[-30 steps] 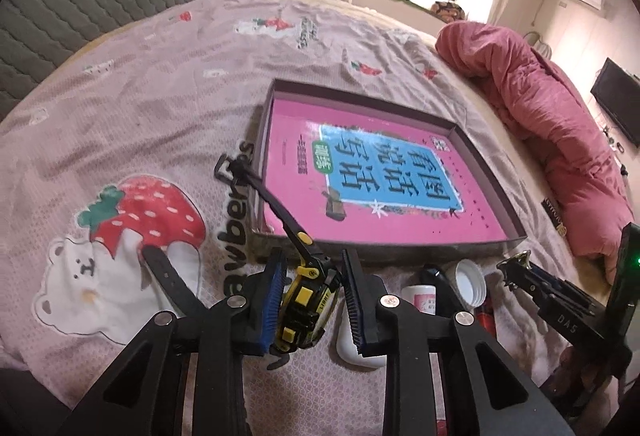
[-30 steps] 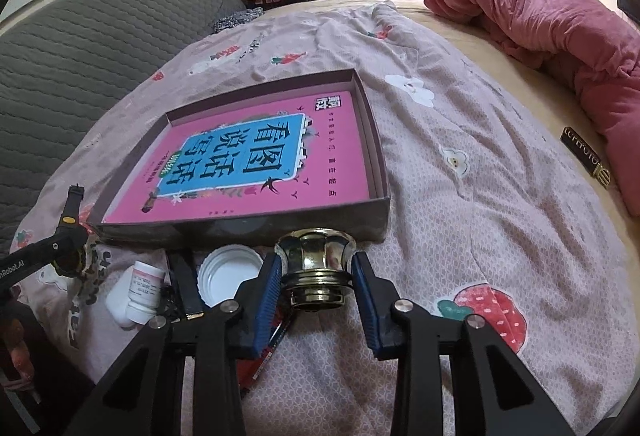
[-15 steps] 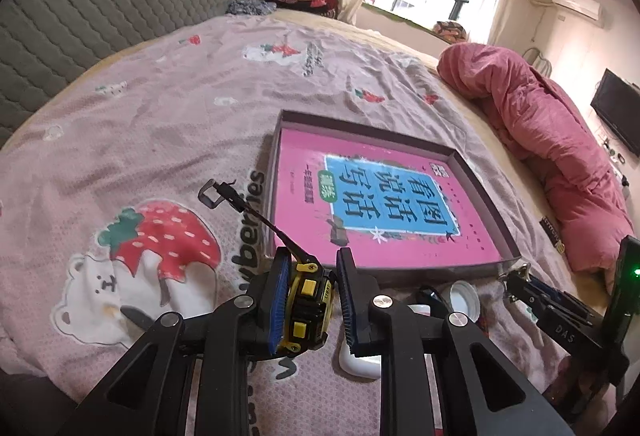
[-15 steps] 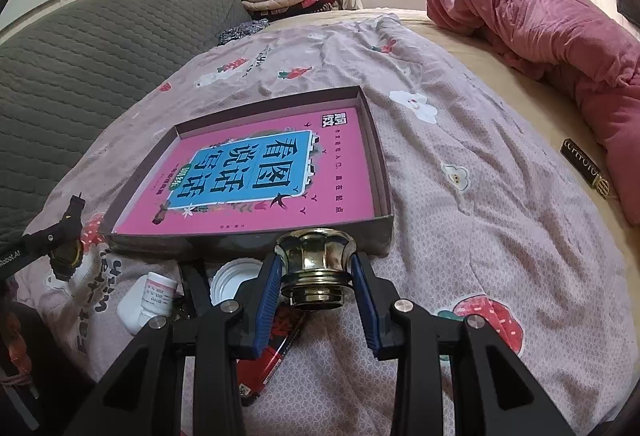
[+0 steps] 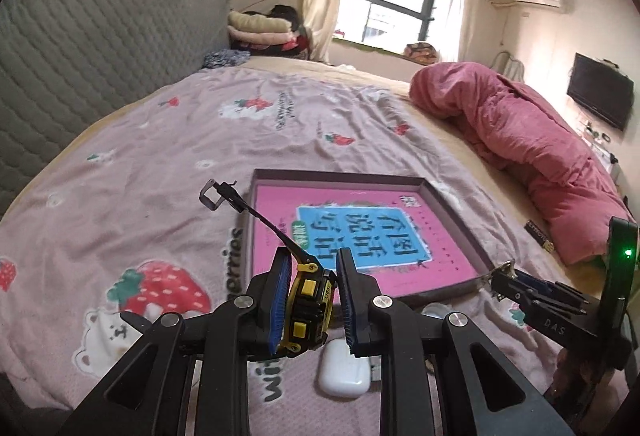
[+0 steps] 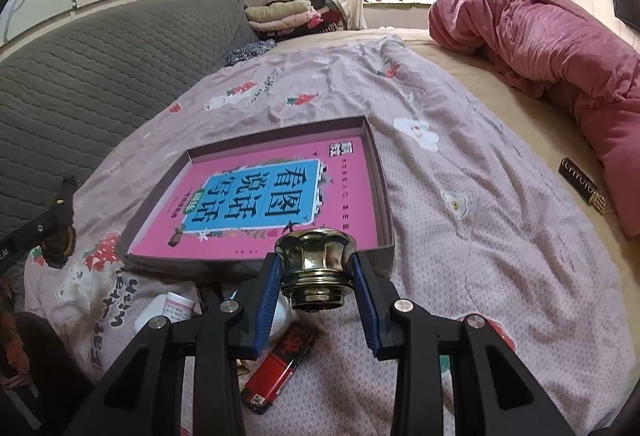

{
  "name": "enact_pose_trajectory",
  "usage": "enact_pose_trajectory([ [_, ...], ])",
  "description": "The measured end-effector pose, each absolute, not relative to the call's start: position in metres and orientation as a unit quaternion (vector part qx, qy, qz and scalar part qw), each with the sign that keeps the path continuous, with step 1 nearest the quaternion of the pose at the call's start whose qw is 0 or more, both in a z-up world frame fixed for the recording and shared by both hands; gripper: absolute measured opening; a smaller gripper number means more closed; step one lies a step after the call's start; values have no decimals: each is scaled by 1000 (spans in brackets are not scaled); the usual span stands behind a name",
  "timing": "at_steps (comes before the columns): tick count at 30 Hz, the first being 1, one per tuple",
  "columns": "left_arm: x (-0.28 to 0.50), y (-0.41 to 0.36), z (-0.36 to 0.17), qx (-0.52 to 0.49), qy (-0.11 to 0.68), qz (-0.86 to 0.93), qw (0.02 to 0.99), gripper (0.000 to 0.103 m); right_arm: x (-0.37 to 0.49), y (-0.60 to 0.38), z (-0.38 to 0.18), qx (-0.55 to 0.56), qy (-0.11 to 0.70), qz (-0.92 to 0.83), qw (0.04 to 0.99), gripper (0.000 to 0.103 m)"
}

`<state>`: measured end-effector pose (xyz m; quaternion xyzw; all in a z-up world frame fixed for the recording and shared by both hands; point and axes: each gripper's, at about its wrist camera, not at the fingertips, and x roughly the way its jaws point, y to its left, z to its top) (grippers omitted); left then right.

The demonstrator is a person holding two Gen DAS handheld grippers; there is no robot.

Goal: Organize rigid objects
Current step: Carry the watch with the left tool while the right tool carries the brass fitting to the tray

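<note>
My left gripper (image 5: 312, 300) is shut on a yellow and black tape measure (image 5: 308, 306), lifted off the bedspread; its black strap and clip (image 5: 216, 194) stick up ahead. My right gripper (image 6: 316, 276) is shut on a brass, fluted cap-like object (image 6: 316, 260), held just before the near edge of the shallow box (image 6: 384, 172). That box holds a pink book with a blue label (image 6: 260, 196), seen also in the left wrist view as the box (image 5: 452, 212). In the left wrist view the right gripper (image 5: 508, 278) shows at the right edge.
A white earbud case (image 5: 344, 370) lies under the left gripper. A white pill bottle (image 6: 168, 310), a white lid (image 6: 282, 316) and a red lighter (image 6: 280, 364) lie near the right gripper. A rolled pink quilt (image 6: 560, 48) fills the right side; a dark small box (image 6: 582, 186) lies beside it.
The left gripper closed on the tape measure and lifted it off the bedspread; the view tilted up toward the window. The right gripper rose slightly, still holding the brass object.
</note>
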<state>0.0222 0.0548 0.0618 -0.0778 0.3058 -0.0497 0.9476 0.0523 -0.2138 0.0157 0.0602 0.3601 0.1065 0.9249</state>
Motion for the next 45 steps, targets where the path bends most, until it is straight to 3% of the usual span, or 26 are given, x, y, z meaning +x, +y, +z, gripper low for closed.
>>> enact_pose_trajectory([
  [15, 70, 33, 48, -17, 286, -52, 957, 24, 64, -200, 18, 22, 346, 110, 932, 37],
  [27, 101, 9, 14, 22, 345, -78, 935, 24, 82, -208, 18, 31, 339, 96, 935, 37],
  [45, 114, 23, -10, -37, 401, -91, 911, 22, 110, -204, 4, 19, 365, 93, 926, 37],
])
